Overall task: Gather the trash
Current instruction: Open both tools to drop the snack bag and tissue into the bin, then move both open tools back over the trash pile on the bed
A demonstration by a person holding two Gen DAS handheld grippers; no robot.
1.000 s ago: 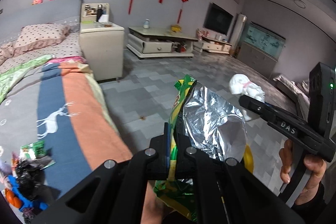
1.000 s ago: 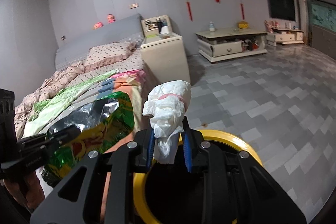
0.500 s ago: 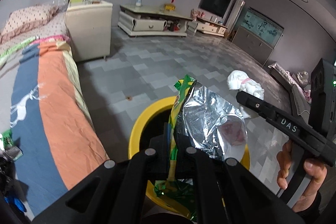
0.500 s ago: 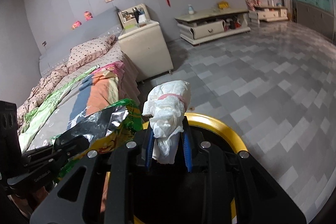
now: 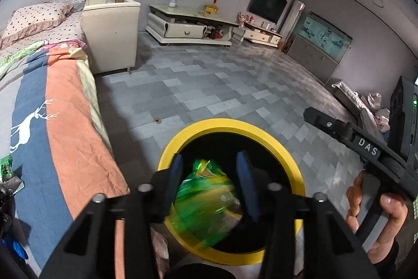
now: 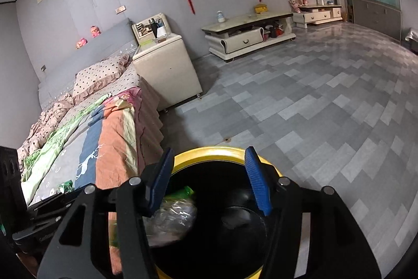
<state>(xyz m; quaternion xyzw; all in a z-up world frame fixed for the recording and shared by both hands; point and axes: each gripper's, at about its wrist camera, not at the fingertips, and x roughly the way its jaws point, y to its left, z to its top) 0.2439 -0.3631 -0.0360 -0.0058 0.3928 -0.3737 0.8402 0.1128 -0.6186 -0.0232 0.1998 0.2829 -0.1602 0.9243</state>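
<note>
A yellow-rimmed black trash bin (image 5: 277, 137) stands on the floor beside the bed and shows in the right wrist view too (image 6: 209, 152). My left gripper (image 5: 210, 164) is open above the bin. A green and silver snack bag (image 5: 206, 200) lies blurred between and below its fingers, inside the bin, and shows in the right wrist view (image 6: 172, 216). My right gripper (image 6: 209, 169) is open and empty over the bin; it appears in the left wrist view (image 5: 311, 114) at the right. The white tissue wad is not in sight.
The bed with an orange and blue blanket (image 5: 60, 127) borders the bin on the left. More wrappers (image 5: 6, 169) lie on the bed's near end. A cream bedside cabinet (image 5: 109, 35) and a TV stand (image 5: 188, 28) stand beyond a tiled floor (image 6: 300, 109).
Both grippers opened over the bin. The snack bag left the left gripper and dropped into the bin. The white tissue wad left the right gripper and is gone from view.
</note>
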